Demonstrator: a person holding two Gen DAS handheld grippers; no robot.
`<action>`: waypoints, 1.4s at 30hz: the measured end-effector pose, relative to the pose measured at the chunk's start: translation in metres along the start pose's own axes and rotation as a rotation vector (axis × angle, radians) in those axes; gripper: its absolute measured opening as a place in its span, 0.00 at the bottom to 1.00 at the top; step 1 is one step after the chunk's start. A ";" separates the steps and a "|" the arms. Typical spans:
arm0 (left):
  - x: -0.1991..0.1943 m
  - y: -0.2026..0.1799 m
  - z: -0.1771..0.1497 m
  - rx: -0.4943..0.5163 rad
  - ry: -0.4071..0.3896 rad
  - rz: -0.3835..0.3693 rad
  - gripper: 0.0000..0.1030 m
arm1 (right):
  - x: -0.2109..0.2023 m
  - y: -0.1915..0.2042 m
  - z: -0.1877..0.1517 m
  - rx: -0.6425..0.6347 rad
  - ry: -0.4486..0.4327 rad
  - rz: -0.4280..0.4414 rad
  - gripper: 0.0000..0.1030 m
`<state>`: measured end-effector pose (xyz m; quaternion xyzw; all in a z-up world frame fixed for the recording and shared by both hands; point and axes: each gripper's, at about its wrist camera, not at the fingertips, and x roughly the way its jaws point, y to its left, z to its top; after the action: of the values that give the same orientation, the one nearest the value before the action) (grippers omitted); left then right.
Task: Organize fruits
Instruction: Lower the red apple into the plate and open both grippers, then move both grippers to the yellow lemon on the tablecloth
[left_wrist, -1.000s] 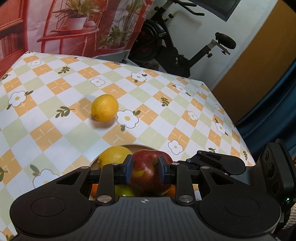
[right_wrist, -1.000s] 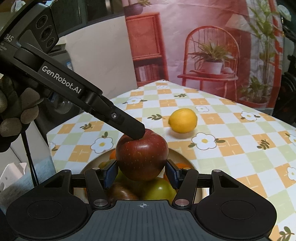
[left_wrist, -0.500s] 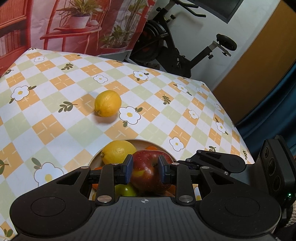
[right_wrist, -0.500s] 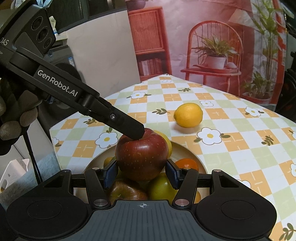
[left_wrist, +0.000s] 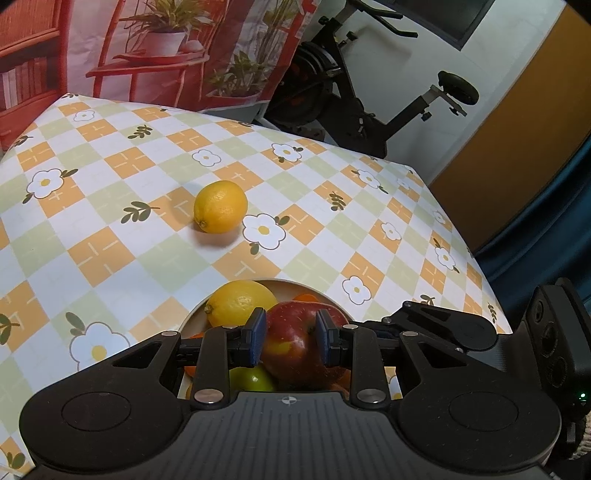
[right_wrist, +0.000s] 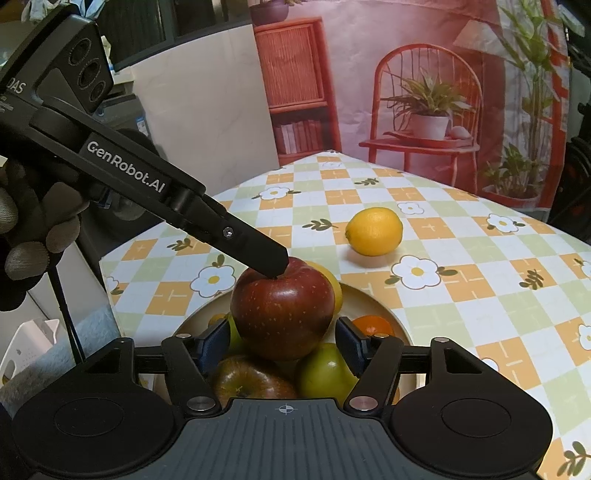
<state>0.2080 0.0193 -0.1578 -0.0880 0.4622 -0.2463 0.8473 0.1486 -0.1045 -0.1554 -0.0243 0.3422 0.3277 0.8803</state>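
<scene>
Glossy red apple (right_wrist: 282, 310); dimpled lemon (left_wrist: 220, 206); matt plastic-looking gripper housing.

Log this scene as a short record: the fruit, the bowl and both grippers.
red apple: on top of the fruit pile in the bowl
bowl contents: a lemon, a green apple, an orange, and others partly hidden
loose lemon: on the tablecloth, beyond the bowl, apart from it
left gripper: shut, tip at the red apple's top dip
right gripper: jaws opening, red apple between them, pads not pressing
</scene>
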 end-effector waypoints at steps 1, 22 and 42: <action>0.000 0.000 0.000 0.000 0.000 0.001 0.29 | -0.001 0.000 0.000 0.001 -0.001 -0.001 0.58; -0.023 0.017 0.010 -0.062 -0.092 0.051 0.29 | -0.035 -0.012 0.007 0.009 -0.132 -0.056 0.58; 0.025 0.036 0.084 -0.078 -0.153 0.153 0.29 | 0.011 -0.097 0.057 -0.009 -0.106 -0.167 0.58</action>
<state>0.3012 0.0313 -0.1430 -0.1040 0.4106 -0.1552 0.8925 0.2454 -0.1589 -0.1360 -0.0393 0.2906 0.2554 0.9213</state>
